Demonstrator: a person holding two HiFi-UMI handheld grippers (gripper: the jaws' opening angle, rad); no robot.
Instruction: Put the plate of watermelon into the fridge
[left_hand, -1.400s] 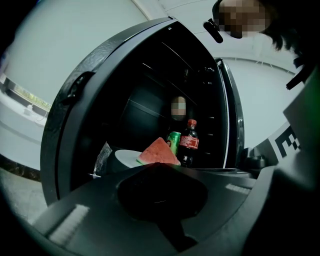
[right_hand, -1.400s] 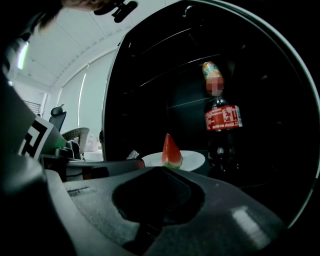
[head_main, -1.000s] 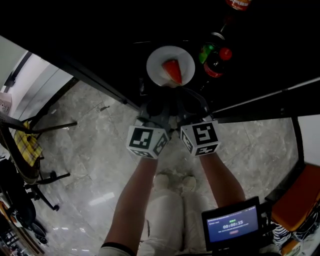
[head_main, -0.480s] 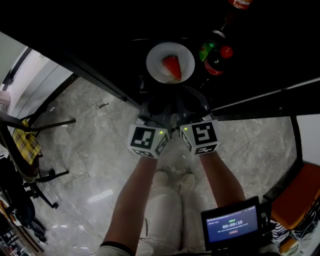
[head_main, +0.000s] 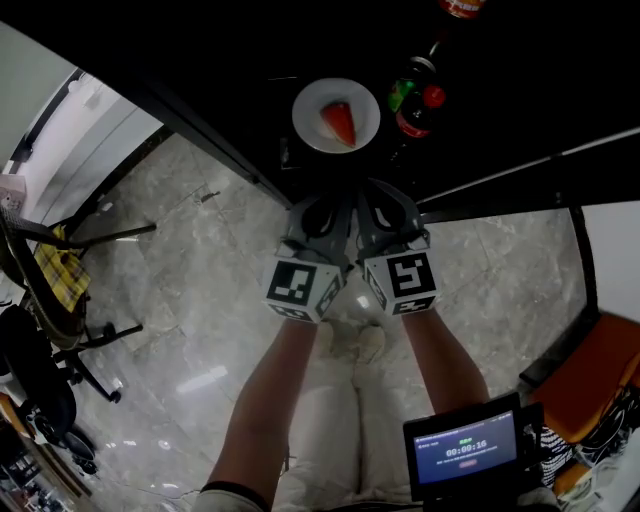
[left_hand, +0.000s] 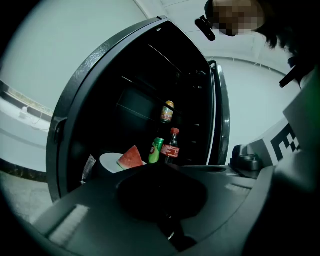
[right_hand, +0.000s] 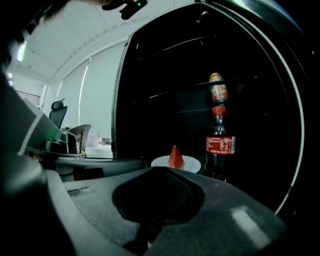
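Note:
A white plate (head_main: 312, 118) with a red watermelon wedge (head_main: 339, 122) rests on a low shelf inside the dark open fridge. It also shows in the left gripper view as the plate (left_hand: 109, 161) with its wedge (left_hand: 131, 157), and in the right gripper view as the plate (right_hand: 192, 164) with its wedge (right_hand: 175, 156). My left gripper (head_main: 320, 210) and right gripper (head_main: 386, 203) hang side by side just outside the fridge, well short of the plate. Both sets of jaws look closed together on nothing.
A cola bottle (head_main: 413, 108) and a green can (head_main: 402, 92) stand right of the plate. An orange-labelled bottle (right_hand: 218, 90) sits on a higher shelf. The fridge door edge (head_main: 500, 180) runs on the right. A chair (head_main: 60, 270) is at far left and a small screen (head_main: 465, 450) at lower right.
Both grippers have drawn back from the plate towards the person. The plate stays on the shelf, now farther from the jaws.

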